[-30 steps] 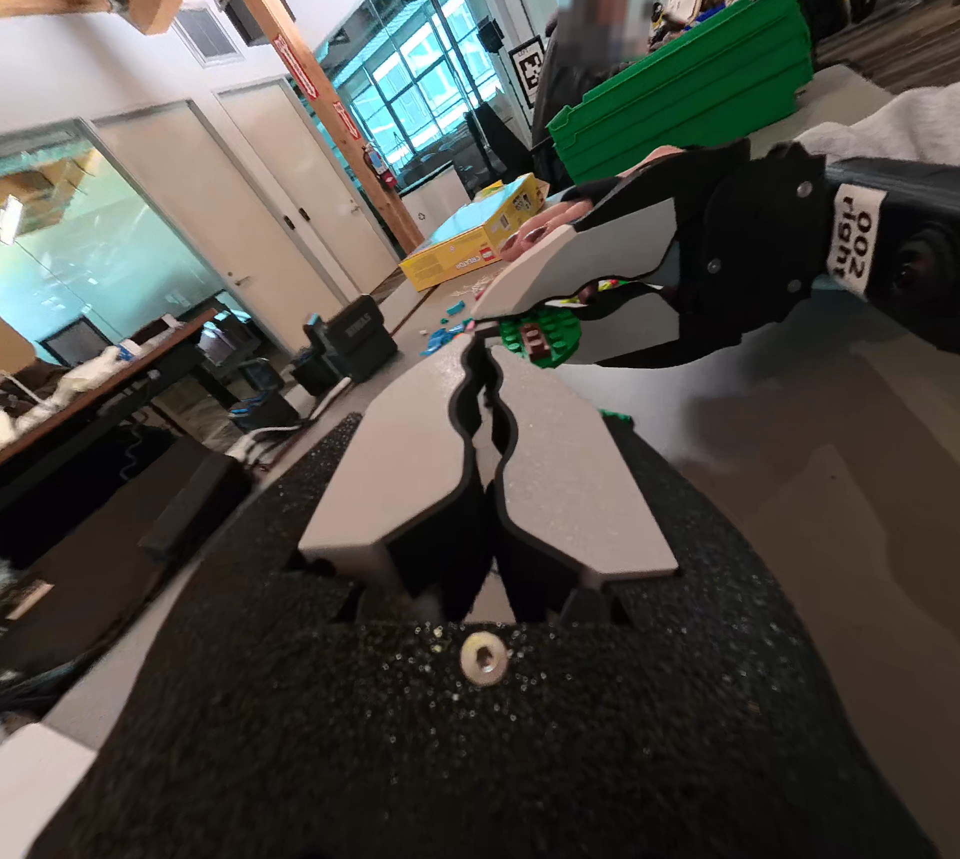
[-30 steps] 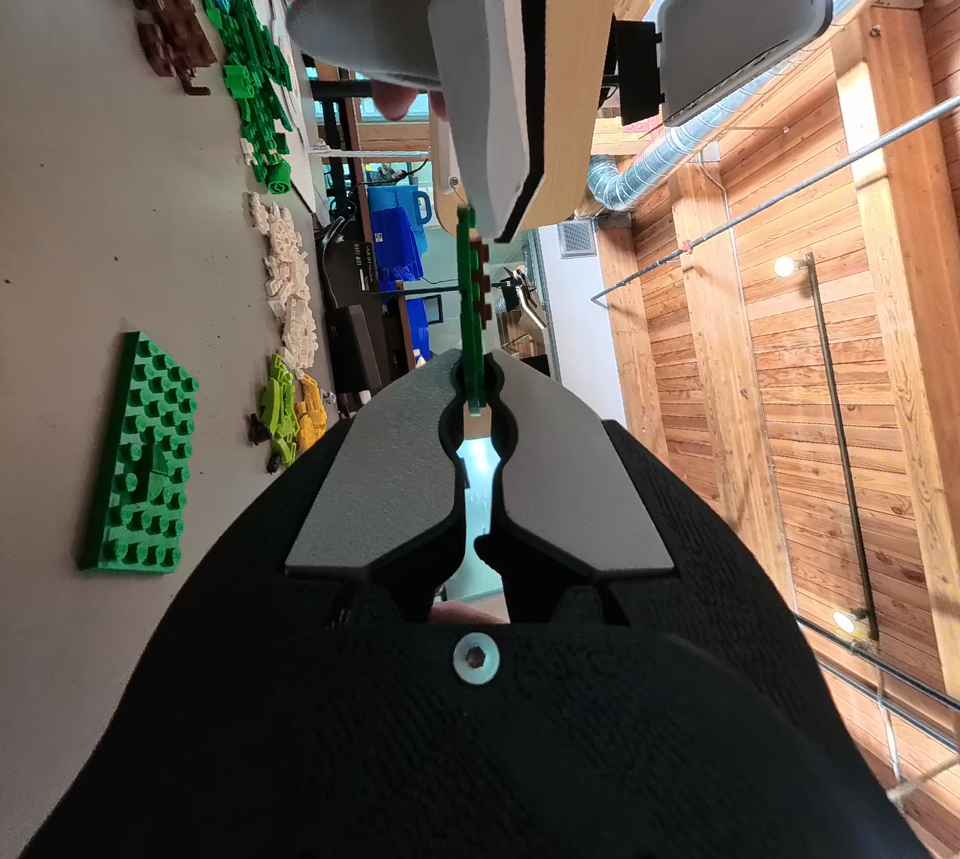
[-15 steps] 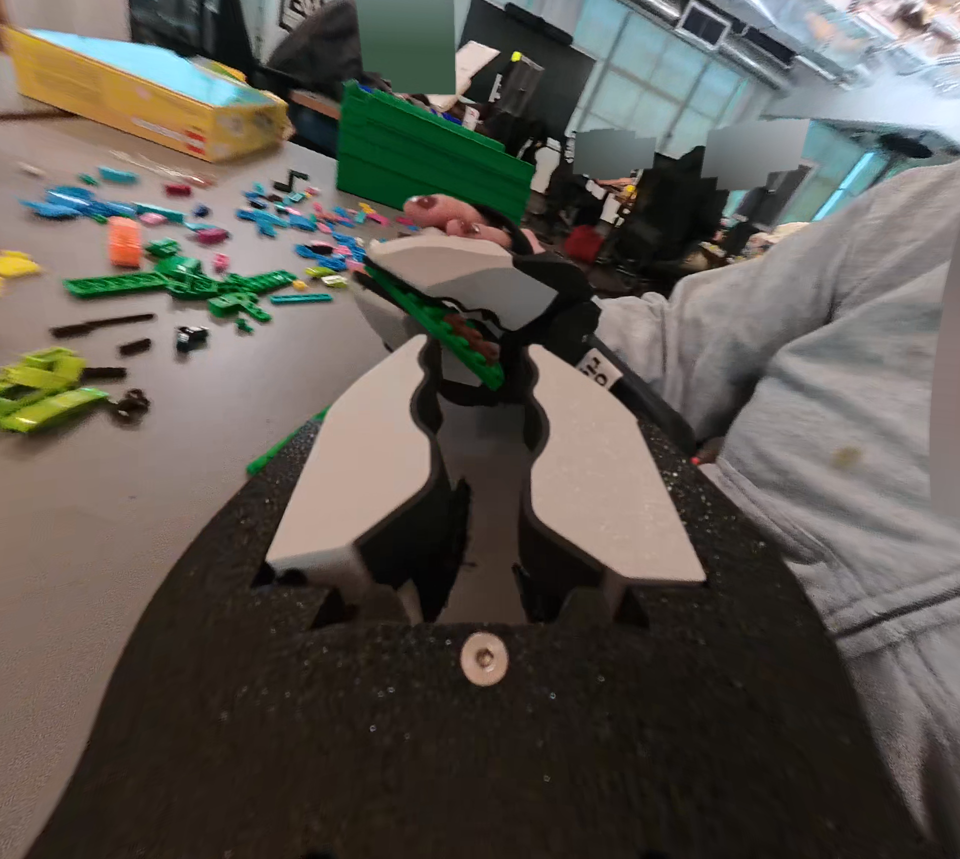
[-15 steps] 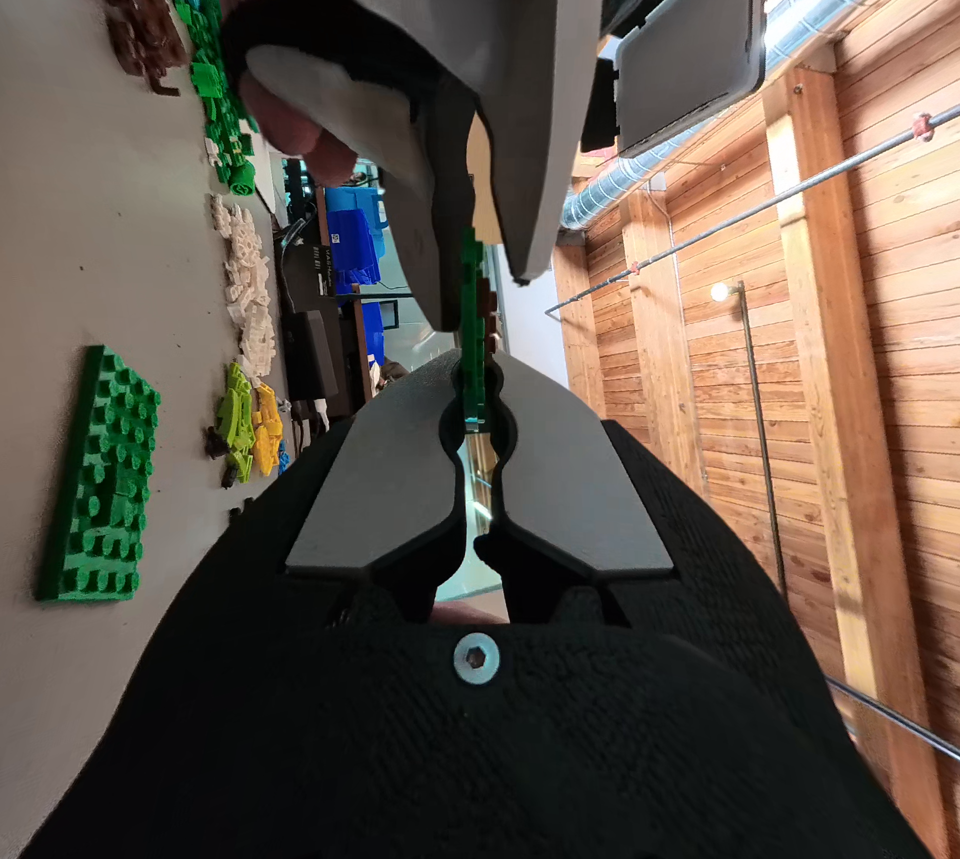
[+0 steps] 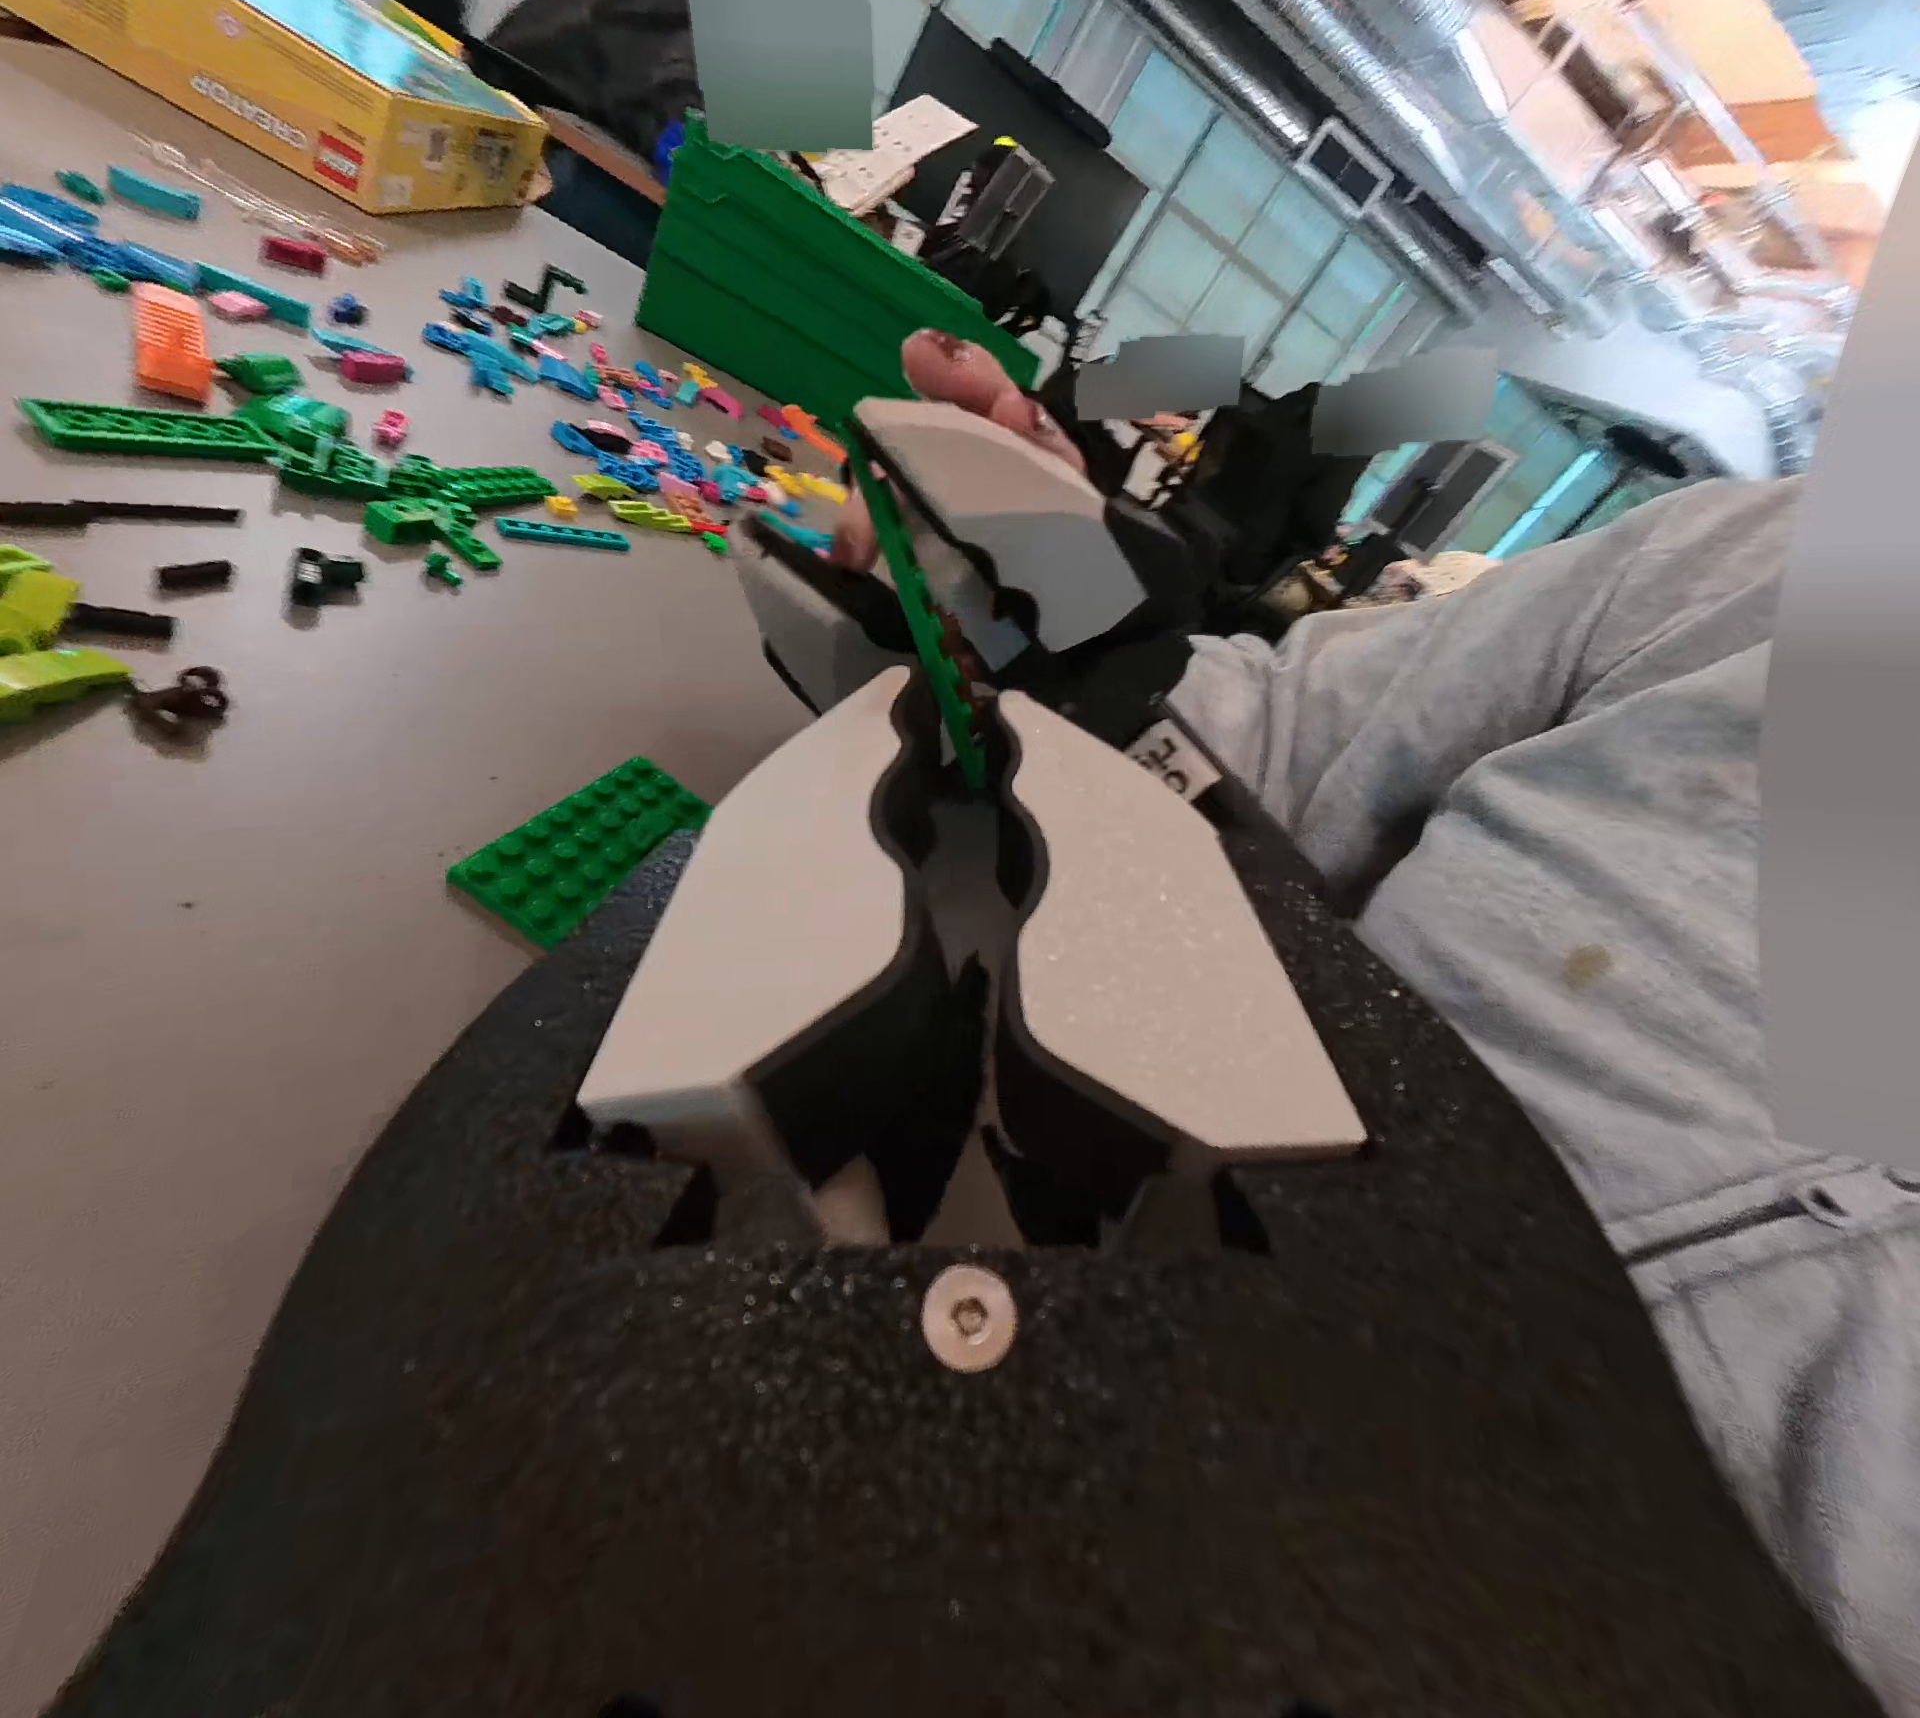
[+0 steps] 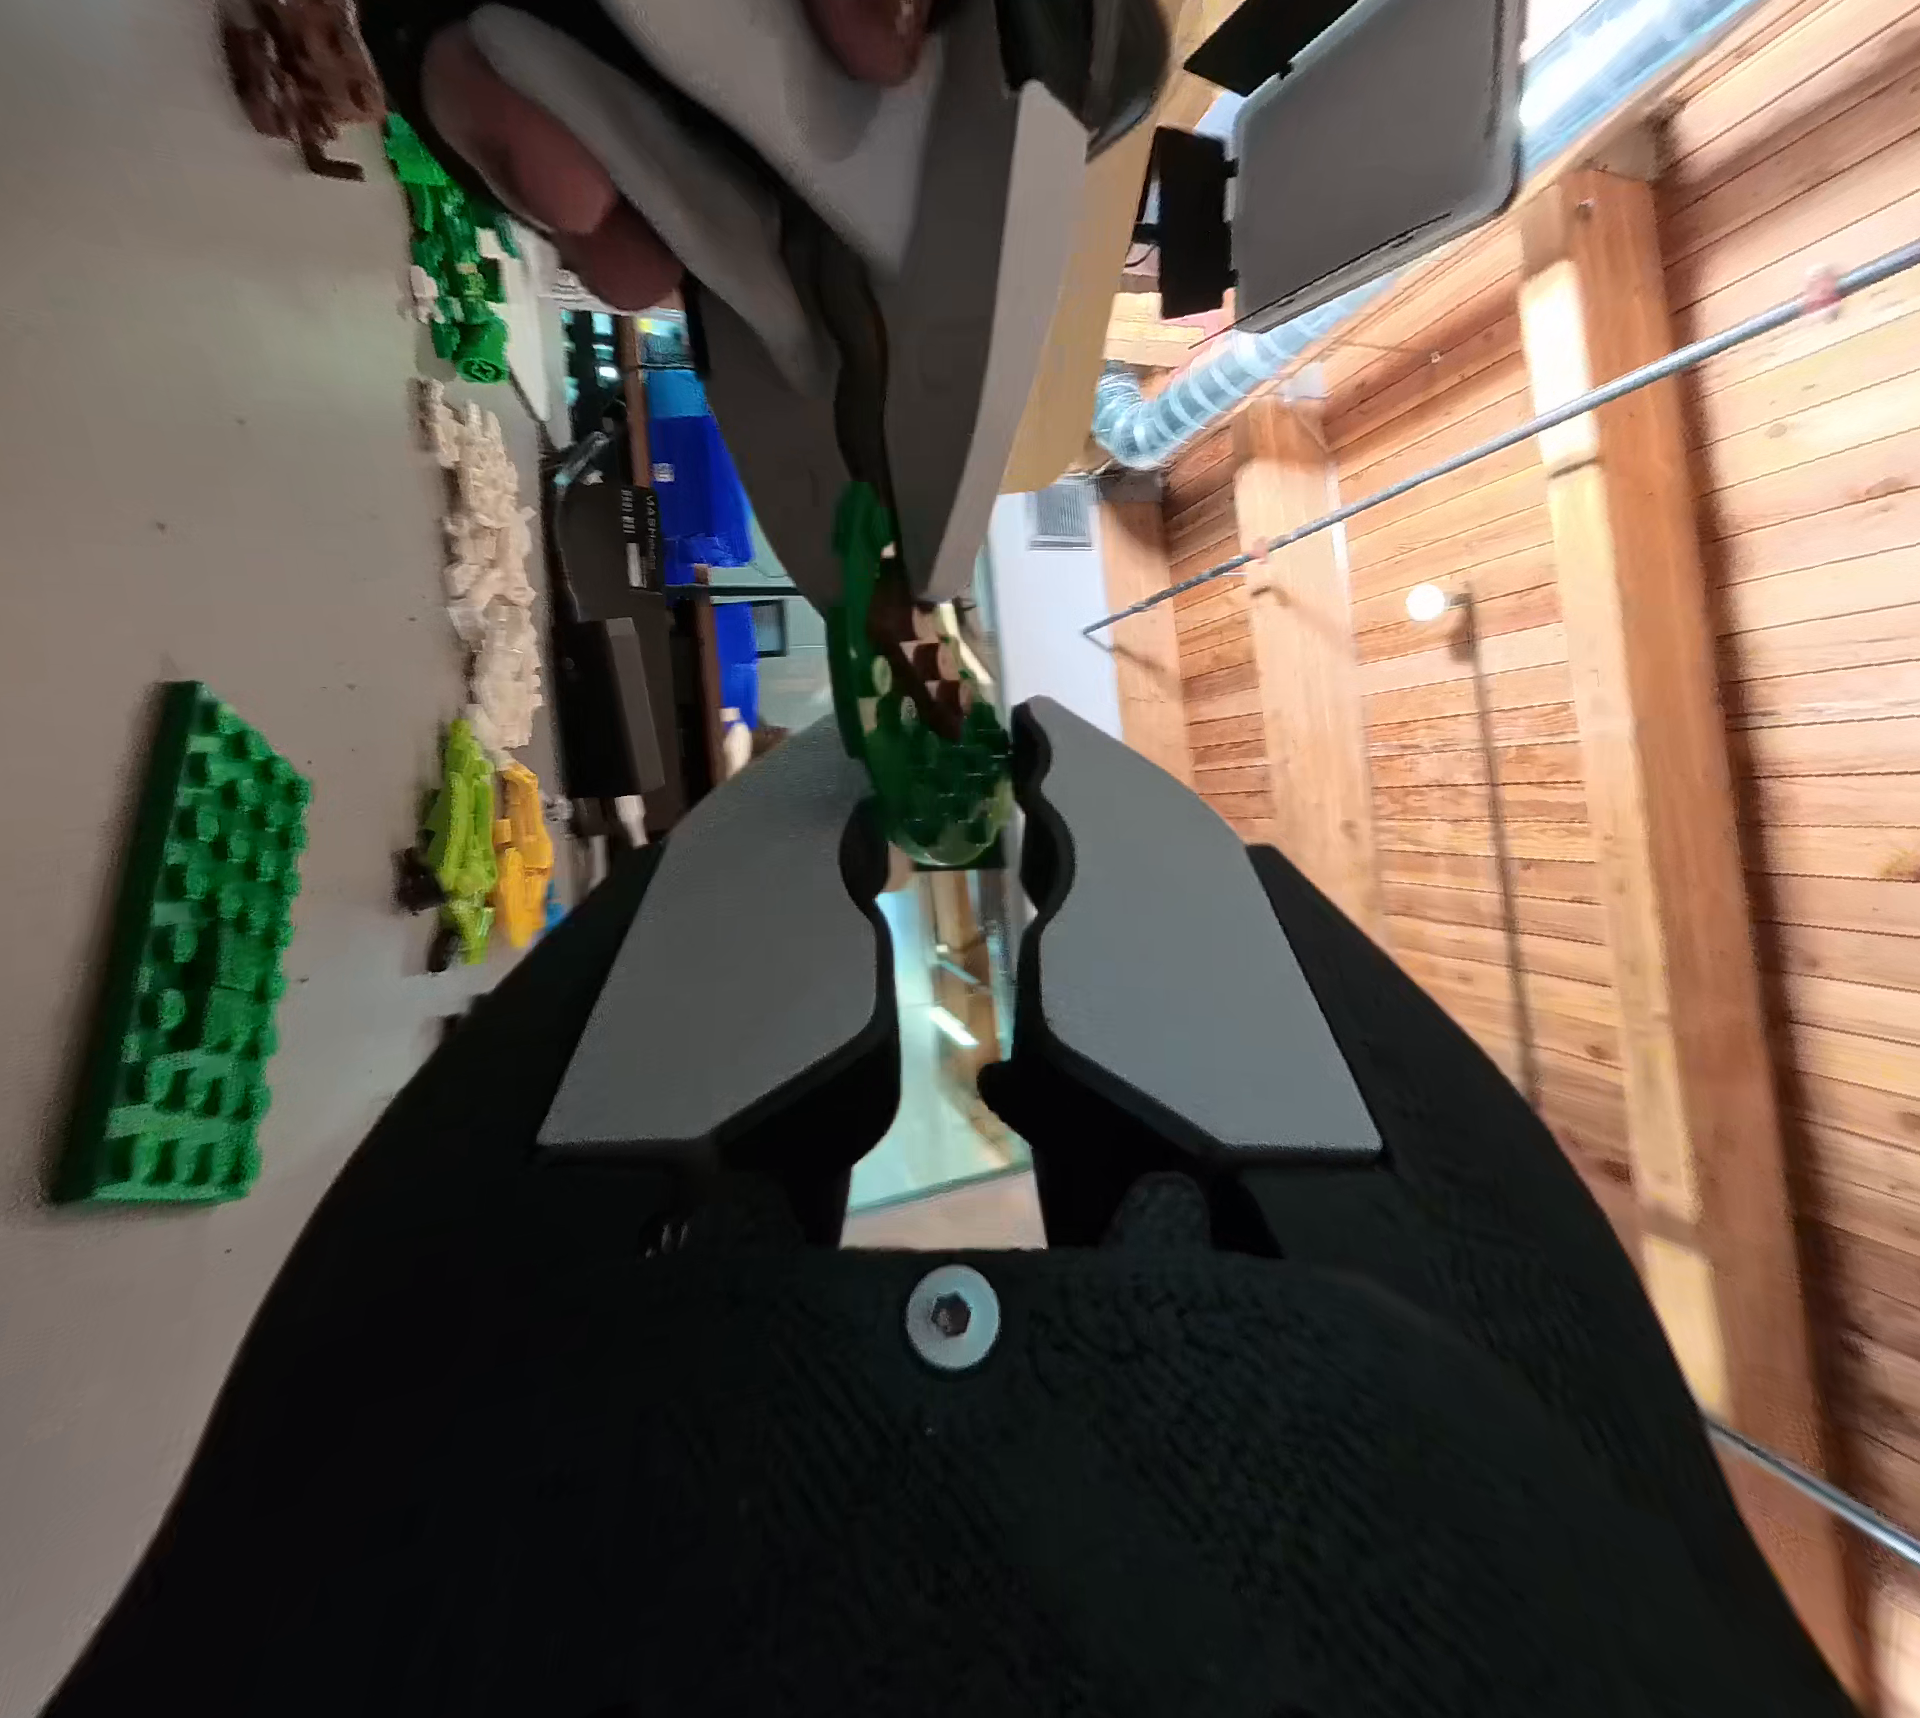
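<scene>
- Two pairs of tongs meet on one piece, held up over the grey table (image 5: pixel 260 941). The left gripper (image 5: pixel 954 697) has its fingertips closed on the lower end of a green studded plate (image 5: pixel 914 588). Small brown pieces sit on the plate's studded side.
- The right gripper (image 6: pixel 930 738) has its jaws spread. The rounded end of the plate (image 6: pixel 940 801) lies between its tips, with daylight on at least one side (the near edge sits very close to one pad, and contact cannot be told). Seen from the left wrist, its two grey fingers (image 5: pixel 997 505) stand either side of the plate without pinching it.
- From the left wrist the plate shows edge-on. Its long axis runs from the left tips up and away, leaning toward the upper left, with the brown pieces facing the right of that view.
- From the right wrist the studded face is turned partly toward the camera. The long axis runs from this gripper's tips up to the other gripper's tips.
- Just beside the left gripper, a flat green baseplate (image 5: pixel 582 847) lies on the table.
- Farther off are scattered bricks (image 5: pixel 623 442) in blue, pink and green, a yellow box (image 5: pixel 260 58) and a green crate (image 5: pixel 790 286).
- A pale grey sleeve (image 5: pixel 1507 785) fills the right of the left wrist view.
- Lime and yellow pieces (image 6: pixel 478 837) and a heap of white pieces (image 6: pixel 488 546) lie beyond the baseplate in the right wrist view.
</scene>
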`<move>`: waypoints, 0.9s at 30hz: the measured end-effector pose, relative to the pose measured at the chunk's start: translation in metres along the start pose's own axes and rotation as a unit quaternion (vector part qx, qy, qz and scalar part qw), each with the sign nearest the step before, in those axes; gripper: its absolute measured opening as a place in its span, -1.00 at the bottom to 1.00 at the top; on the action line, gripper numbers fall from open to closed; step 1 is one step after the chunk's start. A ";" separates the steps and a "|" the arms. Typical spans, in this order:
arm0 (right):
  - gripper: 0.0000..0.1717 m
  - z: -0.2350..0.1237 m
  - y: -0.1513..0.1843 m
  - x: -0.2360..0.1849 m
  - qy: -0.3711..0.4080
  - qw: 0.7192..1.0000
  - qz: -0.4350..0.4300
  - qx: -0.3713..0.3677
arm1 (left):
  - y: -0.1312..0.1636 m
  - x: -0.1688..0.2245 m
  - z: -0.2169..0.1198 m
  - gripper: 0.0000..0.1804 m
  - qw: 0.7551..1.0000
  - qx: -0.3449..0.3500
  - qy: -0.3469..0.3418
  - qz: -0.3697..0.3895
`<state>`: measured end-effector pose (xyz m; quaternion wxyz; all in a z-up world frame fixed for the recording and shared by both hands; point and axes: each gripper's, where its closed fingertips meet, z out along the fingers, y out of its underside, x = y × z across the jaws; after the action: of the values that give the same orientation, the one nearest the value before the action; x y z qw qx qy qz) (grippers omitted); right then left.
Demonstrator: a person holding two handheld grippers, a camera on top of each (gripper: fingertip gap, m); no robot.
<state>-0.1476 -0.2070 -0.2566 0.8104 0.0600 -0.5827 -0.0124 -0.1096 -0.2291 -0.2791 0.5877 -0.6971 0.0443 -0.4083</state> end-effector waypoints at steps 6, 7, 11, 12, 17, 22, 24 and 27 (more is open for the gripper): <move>-0.48 0.001 0.006 -0.016 -0.065 0.994 0.088 -0.012 | -0.006 -0.022 -0.007 -0.95 0.985 -0.001 -0.120 0.127; -0.46 0.001 0.007 -0.017 -0.070 0.993 0.093 -0.013 | -0.007 -0.024 -0.008 -0.95 0.981 -0.003 -0.133 0.143; -0.44 0.000 0.007 -0.015 -0.067 0.994 0.090 -0.005 | -0.015 -0.030 -0.014 -0.97 0.971 0.018 -0.172 0.164; -0.44 -0.001 0.007 -0.014 -0.064 0.994 0.083 -0.003 | -0.018 -0.030 -0.016 -0.97 0.971 0.026 -0.171 0.165; -0.38 0.000 0.014 -0.009 -0.059 0.990 0.123 -0.013 | -0.033 -0.030 -0.028 -0.98 0.974 0.076 -0.166 0.131; -0.42 0.000 -0.001 -0.010 -0.161 0.873 0.460 0.015 | -0.035 -0.018 -0.026 -0.97 0.982 0.083 -0.118 0.122; -0.46 -0.004 -0.014 -0.005 -0.216 0.768 0.601 0.051 | -0.034 -0.012 -0.023 -0.97 0.986 0.085 -0.092 0.114; -0.68 -0.006 -0.014 0.008 -0.234 0.649 0.719 0.085 | -0.031 -0.006 -0.021 -0.97 0.988 0.078 -0.067 0.114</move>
<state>-0.1389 -0.2208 -0.2524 0.3941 -0.3137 -0.6119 0.6098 -0.1395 -0.2331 -0.2556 0.6846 -0.6653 0.0515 -0.2933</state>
